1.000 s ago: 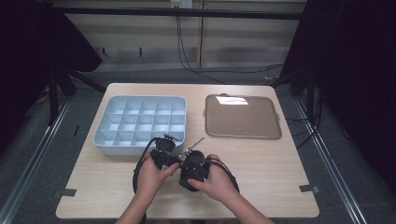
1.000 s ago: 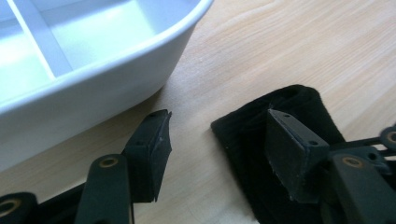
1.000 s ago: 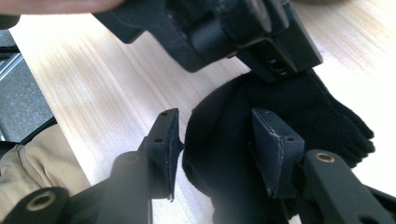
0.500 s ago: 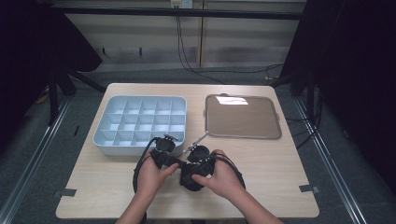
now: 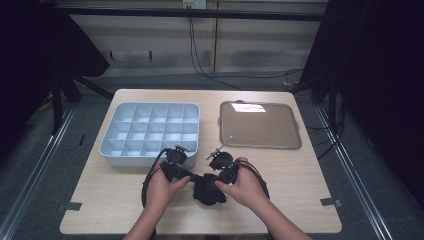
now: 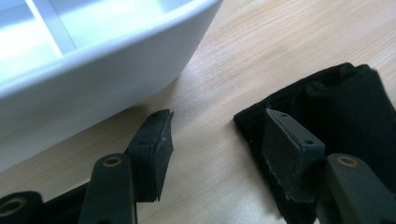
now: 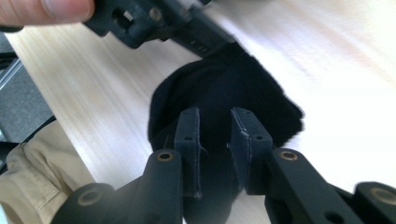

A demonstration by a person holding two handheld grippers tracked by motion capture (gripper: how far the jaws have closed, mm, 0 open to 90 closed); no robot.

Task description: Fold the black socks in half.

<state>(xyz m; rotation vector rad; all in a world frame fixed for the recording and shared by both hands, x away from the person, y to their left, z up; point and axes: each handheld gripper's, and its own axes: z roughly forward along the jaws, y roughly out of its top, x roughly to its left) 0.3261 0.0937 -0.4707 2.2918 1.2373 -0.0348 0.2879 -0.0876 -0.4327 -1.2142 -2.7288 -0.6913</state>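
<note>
As your right gripper point(image 7: 212, 140) has just been closing, its jaws now pinch a fold of the soft black fabric bundle point(image 7: 224, 88) on the pale wooden table point(image 5: 310, 180). That gives you a hold for lifting or folding. Your left gripper point(image 6: 215, 154) stands open, one pad on the cloth's edge, just beside the white plastic compartment tray point(image 5: 150, 132).

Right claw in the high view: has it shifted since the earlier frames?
Yes. The right claw has edged rightward, away from the white compartment tray, its jaws just closing around the black cloth on the wooden table.
</note>
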